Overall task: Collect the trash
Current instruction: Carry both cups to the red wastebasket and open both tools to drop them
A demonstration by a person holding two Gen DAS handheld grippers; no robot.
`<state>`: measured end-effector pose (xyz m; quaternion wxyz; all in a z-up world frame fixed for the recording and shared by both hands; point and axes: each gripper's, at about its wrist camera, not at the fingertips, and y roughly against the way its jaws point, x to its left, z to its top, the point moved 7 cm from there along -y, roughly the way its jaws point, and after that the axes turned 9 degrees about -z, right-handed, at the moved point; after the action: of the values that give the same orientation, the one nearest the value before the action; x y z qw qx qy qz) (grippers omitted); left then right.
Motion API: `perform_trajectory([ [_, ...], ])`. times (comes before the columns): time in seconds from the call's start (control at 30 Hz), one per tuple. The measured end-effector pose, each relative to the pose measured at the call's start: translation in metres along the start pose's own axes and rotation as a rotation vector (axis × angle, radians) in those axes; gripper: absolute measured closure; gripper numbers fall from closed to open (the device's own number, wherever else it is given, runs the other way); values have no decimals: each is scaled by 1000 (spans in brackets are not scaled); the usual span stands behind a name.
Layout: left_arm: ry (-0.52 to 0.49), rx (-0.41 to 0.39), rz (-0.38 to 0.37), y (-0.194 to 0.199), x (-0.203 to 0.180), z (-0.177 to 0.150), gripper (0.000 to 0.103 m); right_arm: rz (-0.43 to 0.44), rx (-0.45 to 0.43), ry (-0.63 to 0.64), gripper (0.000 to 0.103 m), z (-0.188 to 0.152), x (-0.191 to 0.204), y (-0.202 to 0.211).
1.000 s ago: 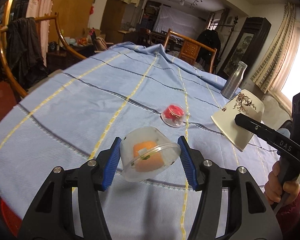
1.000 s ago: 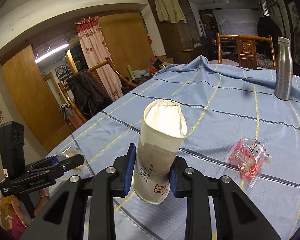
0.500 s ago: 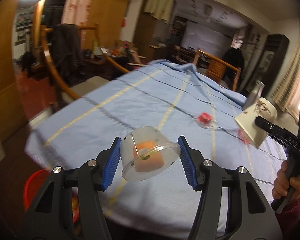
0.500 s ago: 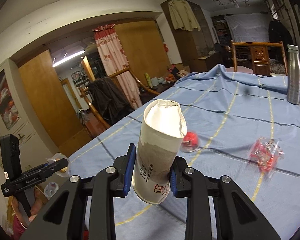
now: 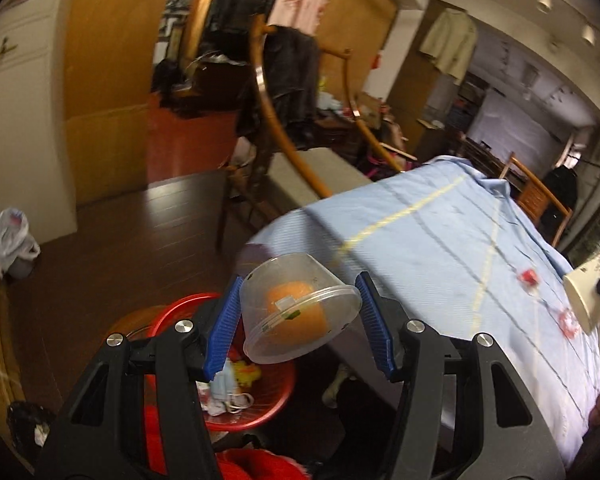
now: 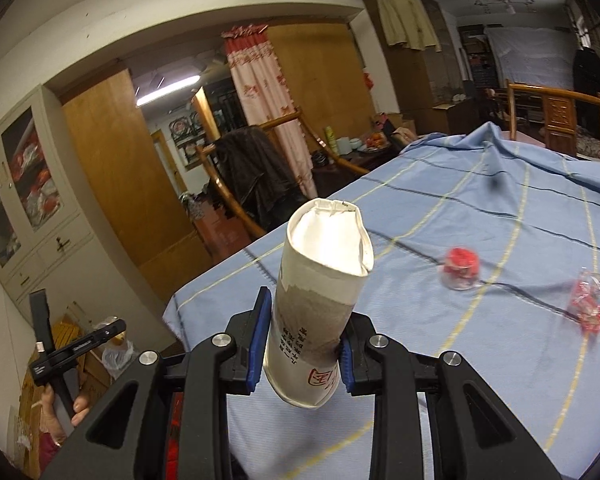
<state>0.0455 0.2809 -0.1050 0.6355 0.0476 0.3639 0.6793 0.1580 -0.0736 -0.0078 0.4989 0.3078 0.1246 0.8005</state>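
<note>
L gripper: jaws gripping clear plastic cup, blue pads pressing both sides; cup is sitting tilted, rim toward cam, w/ orange piece inside.
L gripper position: hanging past table edge, over dark wood floor, above red basket.
Red basket: sitting on floor just below/behind L jaws; holding blue face mask & a yellow scrap; other contents too small to tell.
R gripper: jaws clamping squashed paper cup, standing roughly upright, open mouth up, printed characters near base.
R gripper position: hovering over near corner of table, pointing across it.
Table: wearing blue cloth w/ yellow & dark stripes.
Trash lying on cloth: small clear cup w/ red contents, & crinkled red wrapper near it to the right; both apart from each other, both blurred.
L-wrist view, right edge: paper cup showing at R gripper's tip, above cloth.
R-wrist view, lower left: L gripper's handle held in a hand.
Room: wooden chair w/ dark jacket standing beside table; white plastic bag sitting on floor by cabinet.
</note>
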Motion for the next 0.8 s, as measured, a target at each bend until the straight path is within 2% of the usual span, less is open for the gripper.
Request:
perform_trajectory([
  [0.13,39,53,-13,-20,24,-7,45,5,40,36,73,-6,28,-15],
  [0.2,56,73,-12,-29,31,-8,24,11,63,53,73,-9,43,-24],
  [0.33,87,51,8,-28,49,-6,13,35,102,94,73,-13,75,-38],
  [0.4,98,27,66,-23,64,-3,8,57,123,117,73,-15,90,-47],
  [0.53,147,-8,176,-14,96,-2,7,103,161,159,73,-23,124,-59],
  [0.8,224,-41,207,-9,131,0,7,219,252,261,73,-48,203,-82],
])
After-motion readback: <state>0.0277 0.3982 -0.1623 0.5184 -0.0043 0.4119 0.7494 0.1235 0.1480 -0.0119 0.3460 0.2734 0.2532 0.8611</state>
